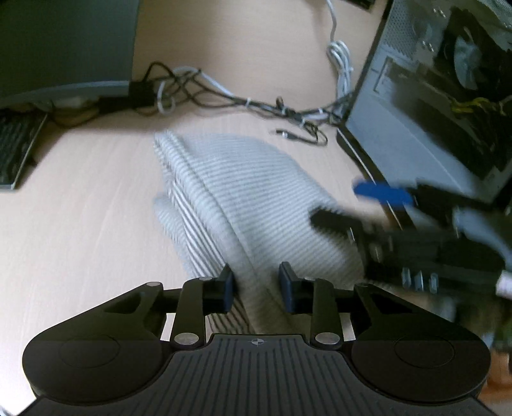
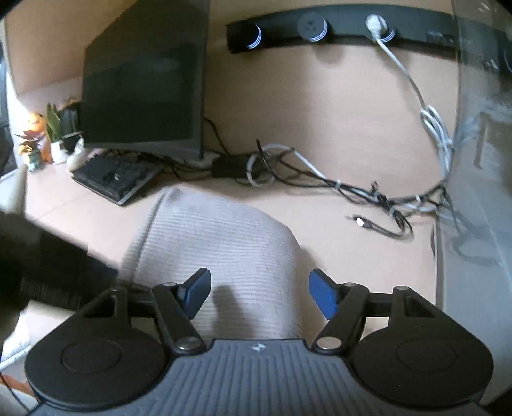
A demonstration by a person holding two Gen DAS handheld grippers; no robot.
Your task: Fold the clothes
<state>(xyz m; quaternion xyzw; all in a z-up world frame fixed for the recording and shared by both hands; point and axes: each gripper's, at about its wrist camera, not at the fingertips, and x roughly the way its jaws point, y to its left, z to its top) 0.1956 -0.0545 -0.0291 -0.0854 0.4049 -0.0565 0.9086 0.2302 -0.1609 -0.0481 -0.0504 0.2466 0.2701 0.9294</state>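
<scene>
A grey-and-white striped garment [image 1: 243,188] lies partly folded on the pale wooden desk [image 1: 80,208]. My left gripper [image 1: 257,288] sits at its near edge, with a raised ridge of the cloth filling the narrow gap between the blue pads [image 1: 228,289]. My right gripper [image 1: 355,206] shows blurred on the right over the garment's right edge, one blue and one black finger spread apart. In the right wrist view the right gripper [image 2: 260,294] stands open just above the garment [image 2: 217,240], with nothing pinched. A dark blurred shape [image 2: 48,272] at the left is the left gripper.
A monitor [image 2: 144,89] and keyboard [image 2: 115,179] stand at the back left, beside small potted plants [image 2: 38,137]. Tangled cables [image 2: 320,179] cross the desk's back. An open computer case [image 1: 432,105] bounds the right side. A black power strip [image 2: 336,28] hangs on the wall.
</scene>
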